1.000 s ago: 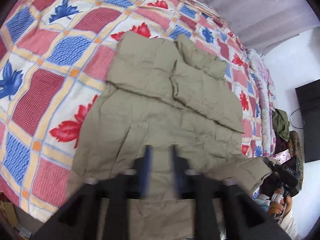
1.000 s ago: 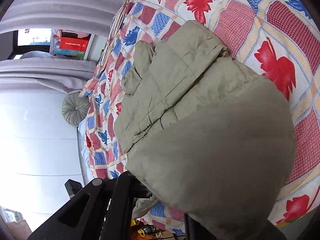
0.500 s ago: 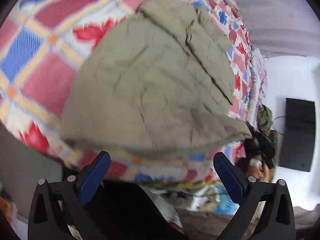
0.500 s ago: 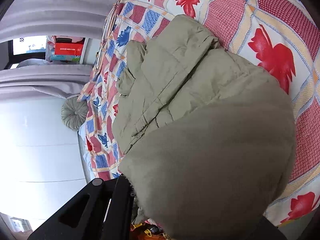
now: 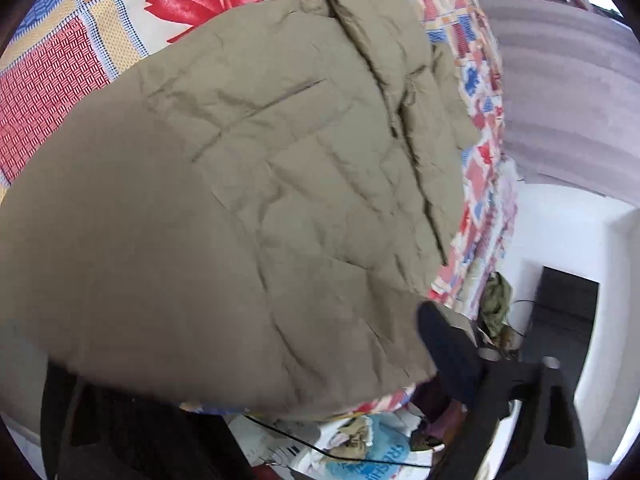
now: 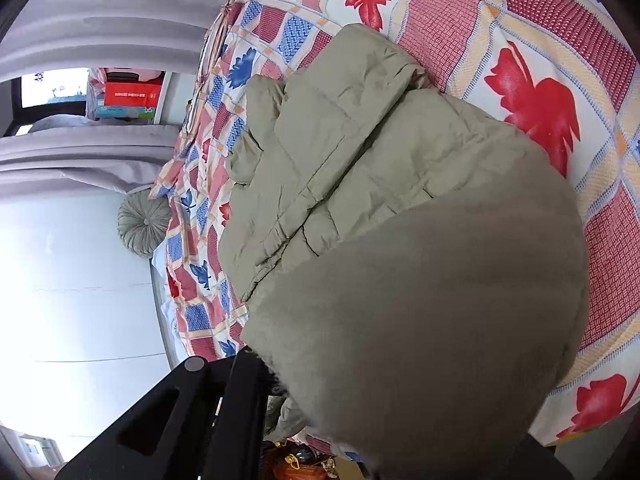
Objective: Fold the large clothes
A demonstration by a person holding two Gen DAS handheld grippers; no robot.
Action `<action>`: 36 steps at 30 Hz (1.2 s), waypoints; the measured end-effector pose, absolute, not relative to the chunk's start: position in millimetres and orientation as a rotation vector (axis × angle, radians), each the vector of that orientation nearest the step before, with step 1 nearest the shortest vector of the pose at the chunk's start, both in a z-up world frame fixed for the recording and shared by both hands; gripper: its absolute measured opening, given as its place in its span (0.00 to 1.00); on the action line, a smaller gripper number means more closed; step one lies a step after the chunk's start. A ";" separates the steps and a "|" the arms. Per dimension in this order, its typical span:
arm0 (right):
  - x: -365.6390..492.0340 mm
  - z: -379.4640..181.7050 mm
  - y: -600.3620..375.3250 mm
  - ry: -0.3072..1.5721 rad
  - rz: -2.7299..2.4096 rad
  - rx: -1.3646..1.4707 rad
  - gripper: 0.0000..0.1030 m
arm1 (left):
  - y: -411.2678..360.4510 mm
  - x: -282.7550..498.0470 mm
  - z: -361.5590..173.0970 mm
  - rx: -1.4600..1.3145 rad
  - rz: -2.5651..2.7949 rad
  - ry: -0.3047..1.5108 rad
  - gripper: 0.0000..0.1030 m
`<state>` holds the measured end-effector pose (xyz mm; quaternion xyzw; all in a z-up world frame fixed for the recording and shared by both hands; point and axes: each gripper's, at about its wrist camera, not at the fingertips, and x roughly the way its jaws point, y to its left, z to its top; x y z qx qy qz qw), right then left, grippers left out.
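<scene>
An olive quilted jacket [image 5: 280,168] lies partly folded on the bed, its near hem hanging over the mattress edge. In the left wrist view the hem fills the lower frame between the fingers of my left gripper [image 5: 288,344]. Its jaws stand wide and are closing. The blue pad of the right finger [image 5: 436,332] sits at the hem's corner, and cloth covers the left fingertip. In the right wrist view the jacket [image 6: 360,152] drapes over my right gripper [image 6: 288,376], which is shut on its edge. Only the black left finger [image 6: 244,380] shows.
The patchwork bedspread [image 6: 532,92] with red and blue leaves covers the bed. Grey curtains [image 5: 560,100] hang behind it. A round cushion [image 6: 142,224] leans by the white wall. A dark cabinet [image 5: 564,320] stands at the right, and bags and clothes [image 5: 360,444] litter the floor below.
My left gripper opened wide, let the jacket panel go, sank and rolled toward the near hem, then began narrowing. The right gripper kept still, shut on the jacket.
</scene>
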<state>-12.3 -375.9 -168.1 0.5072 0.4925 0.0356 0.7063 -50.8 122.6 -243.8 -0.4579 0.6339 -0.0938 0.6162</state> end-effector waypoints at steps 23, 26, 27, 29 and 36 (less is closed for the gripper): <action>59.2 -88.7 -374.6 0.992 0.089 0.801 0.07 | 78.1 143.7 -90.7 -0.419 -0.352 1.081 0.09; 96.3 -75.5 -378.1 0.967 0.086 0.737 0.07 | 70.4 180.3 -86.8 -0.377 -0.342 1.047 0.09; 110.2 -72.8 -380.0 0.957 0.082 0.723 0.07 | 67.7 192.5 -88.3 -0.370 -0.337 1.044 0.09; 136.9 -70.6 -381.3 0.943 0.074 0.699 0.07 | 64.2 219.7 -96.1 -0.354 -0.318 1.041 0.09; 223.6 -97.5 -367.6 0.963 0.018 0.521 0.07 | 52.3 287.0 -161.1 -0.351 -0.241 1.105 0.09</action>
